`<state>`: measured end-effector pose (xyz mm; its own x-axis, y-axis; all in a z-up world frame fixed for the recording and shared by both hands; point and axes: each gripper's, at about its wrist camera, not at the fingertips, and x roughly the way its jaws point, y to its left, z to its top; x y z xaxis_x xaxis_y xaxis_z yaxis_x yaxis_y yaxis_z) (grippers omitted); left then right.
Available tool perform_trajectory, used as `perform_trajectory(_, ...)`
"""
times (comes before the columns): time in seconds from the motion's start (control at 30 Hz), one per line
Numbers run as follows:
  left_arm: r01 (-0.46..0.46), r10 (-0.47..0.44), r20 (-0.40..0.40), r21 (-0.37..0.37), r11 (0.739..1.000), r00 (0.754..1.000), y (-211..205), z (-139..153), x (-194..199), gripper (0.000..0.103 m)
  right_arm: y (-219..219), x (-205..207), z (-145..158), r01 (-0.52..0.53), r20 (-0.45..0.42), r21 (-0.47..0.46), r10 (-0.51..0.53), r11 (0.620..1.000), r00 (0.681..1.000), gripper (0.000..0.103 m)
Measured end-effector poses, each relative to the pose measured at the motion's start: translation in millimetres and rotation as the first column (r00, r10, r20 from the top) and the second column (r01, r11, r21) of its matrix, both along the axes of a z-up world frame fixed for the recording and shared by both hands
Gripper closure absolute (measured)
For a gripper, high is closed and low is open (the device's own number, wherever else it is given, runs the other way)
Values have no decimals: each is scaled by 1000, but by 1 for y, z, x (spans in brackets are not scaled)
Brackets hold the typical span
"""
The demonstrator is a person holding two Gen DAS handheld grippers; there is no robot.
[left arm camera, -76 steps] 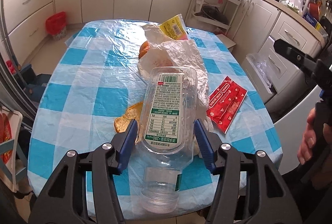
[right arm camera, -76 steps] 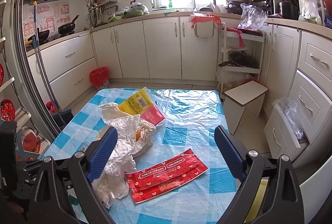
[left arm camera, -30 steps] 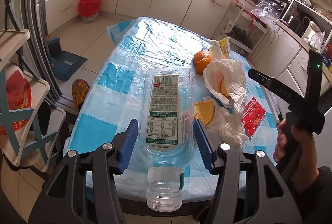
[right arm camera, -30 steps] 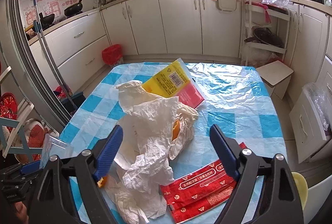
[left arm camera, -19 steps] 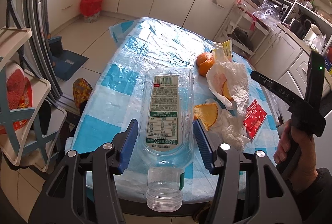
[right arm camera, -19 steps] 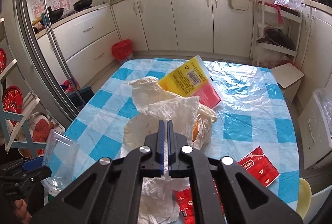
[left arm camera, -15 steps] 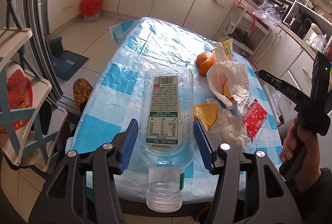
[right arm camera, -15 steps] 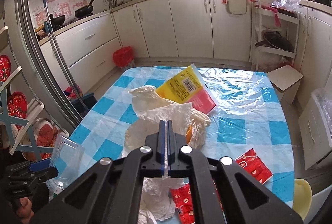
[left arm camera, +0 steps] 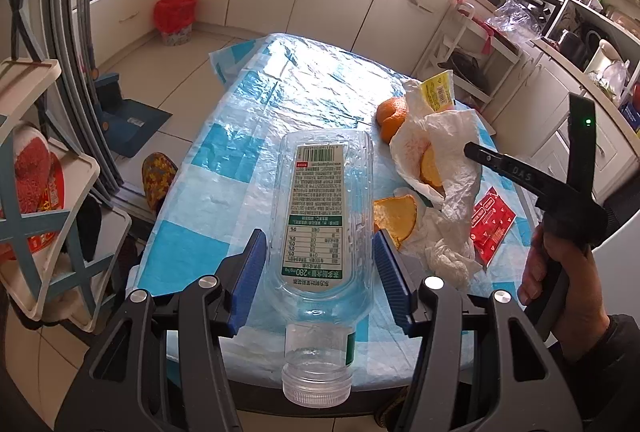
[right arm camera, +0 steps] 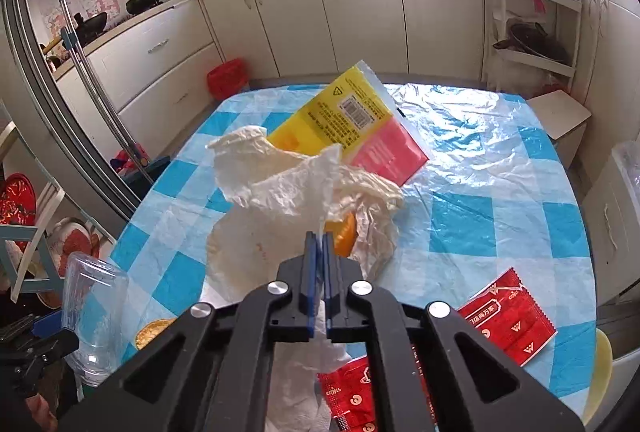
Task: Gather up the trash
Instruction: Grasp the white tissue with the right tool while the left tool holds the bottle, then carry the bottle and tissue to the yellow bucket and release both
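1. A clear plastic bottle (left arm camera: 320,208) is held between the fingers of the left gripper (left arm camera: 318,272), neck toward the camera, above the near tabletop (left arm camera: 280,100) edge.
2. Orange peel (left arm camera: 396,218) is seen beside it.
3. A white plastic bag (right arm camera: 296,200) is pinched by the right gripper (right arm camera: 319,246), its fingers pressed together.
4. Red packets (right arm camera: 508,316) lie rightmost.

Left hand-held gripper (left arm camera: 318,274): black frame, blue ribbed pads, silver screws. Right hand-held gripper (right arm camera: 319,260): same build, green indicator light; dark sleeve (left arm camera: 608,364).
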<state>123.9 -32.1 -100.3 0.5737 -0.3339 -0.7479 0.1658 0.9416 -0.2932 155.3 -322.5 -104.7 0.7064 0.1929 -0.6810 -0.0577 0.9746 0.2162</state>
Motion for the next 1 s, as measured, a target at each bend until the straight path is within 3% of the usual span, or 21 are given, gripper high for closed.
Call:
perform_trajectory(0.5,15,-15,50,-2,1000,999,-10,24,-14,51,-56,-69,59,23,183,158,-52,987,982,100)
perform_trajectory(1.0,75,-74,107,-9,997,992,-35,55,-36,51,-114,-116,70,144,226,195,-187,970,956,100)
